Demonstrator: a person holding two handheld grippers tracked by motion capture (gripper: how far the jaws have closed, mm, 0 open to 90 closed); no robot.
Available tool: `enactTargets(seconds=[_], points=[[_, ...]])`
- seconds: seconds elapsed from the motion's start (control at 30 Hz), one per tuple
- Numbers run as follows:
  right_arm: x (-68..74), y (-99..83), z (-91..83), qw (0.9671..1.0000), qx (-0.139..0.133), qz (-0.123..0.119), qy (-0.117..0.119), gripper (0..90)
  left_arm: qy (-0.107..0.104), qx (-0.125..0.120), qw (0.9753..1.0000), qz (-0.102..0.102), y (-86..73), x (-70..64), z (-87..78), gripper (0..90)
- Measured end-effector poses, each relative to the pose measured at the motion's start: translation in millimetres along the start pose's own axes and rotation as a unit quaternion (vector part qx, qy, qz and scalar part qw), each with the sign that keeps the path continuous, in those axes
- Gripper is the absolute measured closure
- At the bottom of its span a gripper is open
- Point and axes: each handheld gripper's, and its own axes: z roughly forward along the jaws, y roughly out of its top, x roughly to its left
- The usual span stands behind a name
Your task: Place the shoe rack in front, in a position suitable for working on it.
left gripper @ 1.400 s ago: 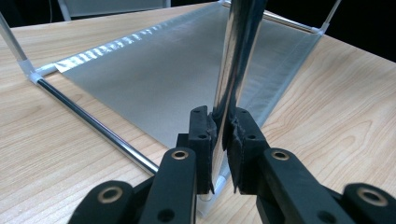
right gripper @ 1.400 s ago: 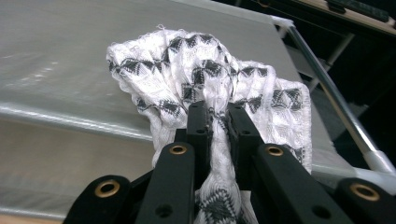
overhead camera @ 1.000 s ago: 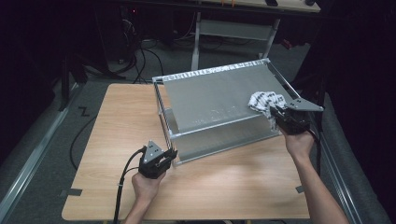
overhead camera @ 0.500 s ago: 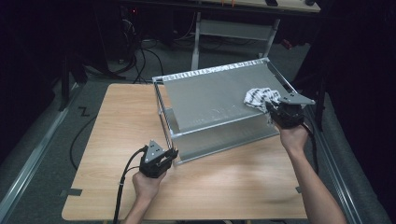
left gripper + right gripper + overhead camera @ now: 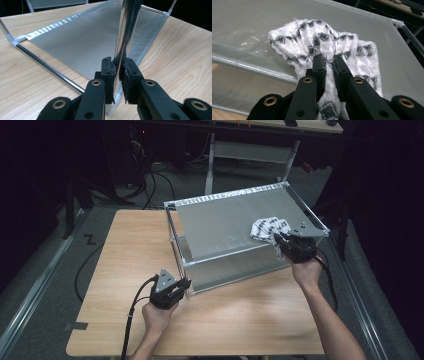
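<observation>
A two-tier metal rack (image 5: 220,220) with grey shelf sheets stands on the wooden table. A white cloth with black pattern (image 5: 267,227) (image 5: 322,42) lies bunched on the top shelf near its right front corner. My right gripper (image 5: 281,240) (image 5: 329,65) is shut on that cloth, pinching a fold between its jaws. My left gripper (image 5: 184,284) (image 5: 119,71) is shut on the rack's shiny upright post (image 5: 127,27) at the front left corner, just above the table.
The lower shelf sheet (image 5: 87,37) lies close over the wooden table (image 5: 130,250). A thin chrome rail (image 5: 47,67) runs along the rack's base. Cables (image 5: 145,185) lie on the floor behind the table.
My right gripper has slid the cloth leftward and a little forward across the top shelf. The left gripper has stayed on the post.
</observation>
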Motion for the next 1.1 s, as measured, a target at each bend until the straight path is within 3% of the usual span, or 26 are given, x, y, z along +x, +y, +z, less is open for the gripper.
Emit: enactTargets(seconds=[0.37,1.1], points=[[10.1,3.5,2.8,0.9998,-0.005,0.0,0.017,82.7,0.001,0.001,1.0,-0.003,2.5,2.7,4.1,80.4],[54.1,18.4,8.2,0.9964,-0.017,-0.025,0.079,82.6,0.0,-0.001,1.0,-0.003,1.6,2.9,4.2,80.3]])
